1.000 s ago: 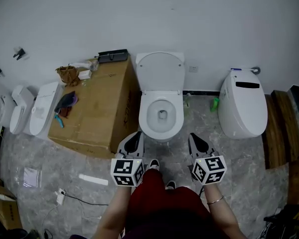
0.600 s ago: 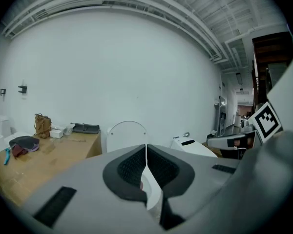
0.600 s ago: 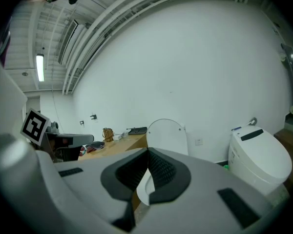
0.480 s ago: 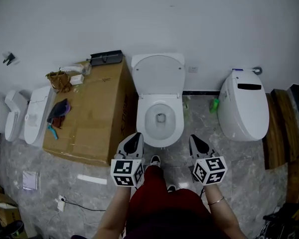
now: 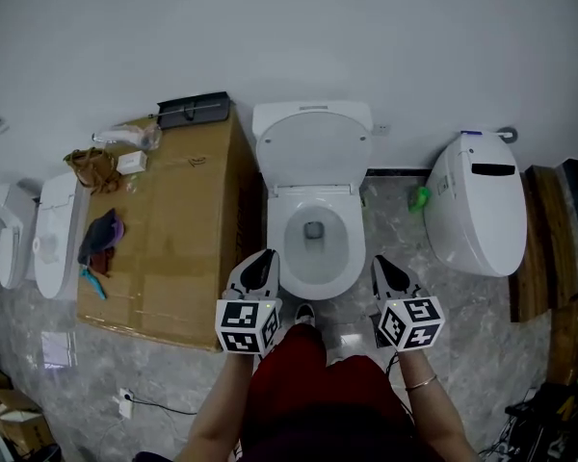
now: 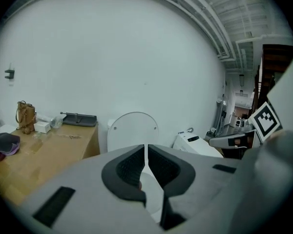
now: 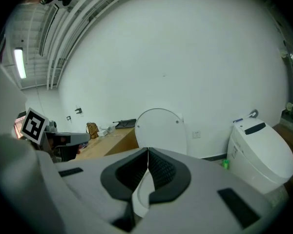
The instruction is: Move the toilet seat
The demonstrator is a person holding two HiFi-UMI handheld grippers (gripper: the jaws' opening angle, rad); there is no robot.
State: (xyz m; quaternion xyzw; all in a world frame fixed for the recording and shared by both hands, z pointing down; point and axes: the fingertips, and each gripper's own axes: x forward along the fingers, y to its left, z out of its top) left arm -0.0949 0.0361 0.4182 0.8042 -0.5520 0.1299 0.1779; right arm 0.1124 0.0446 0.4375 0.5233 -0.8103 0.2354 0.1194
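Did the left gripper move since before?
Yes. The left gripper went forward, toward the wall: from the front of the toilet bowl to beside it.

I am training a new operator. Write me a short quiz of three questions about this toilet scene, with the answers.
1. True or false: the lid of the middle toilet stands raised against the wall.
2. What stands beside that toilet on the head view's left? A) cardboard box B) washing machine C) bathtub
3. Fill in: the left gripper and the right gripper both have jaws ____, with nothing between them.
Key: 1 true; 2 A; 3 shut.
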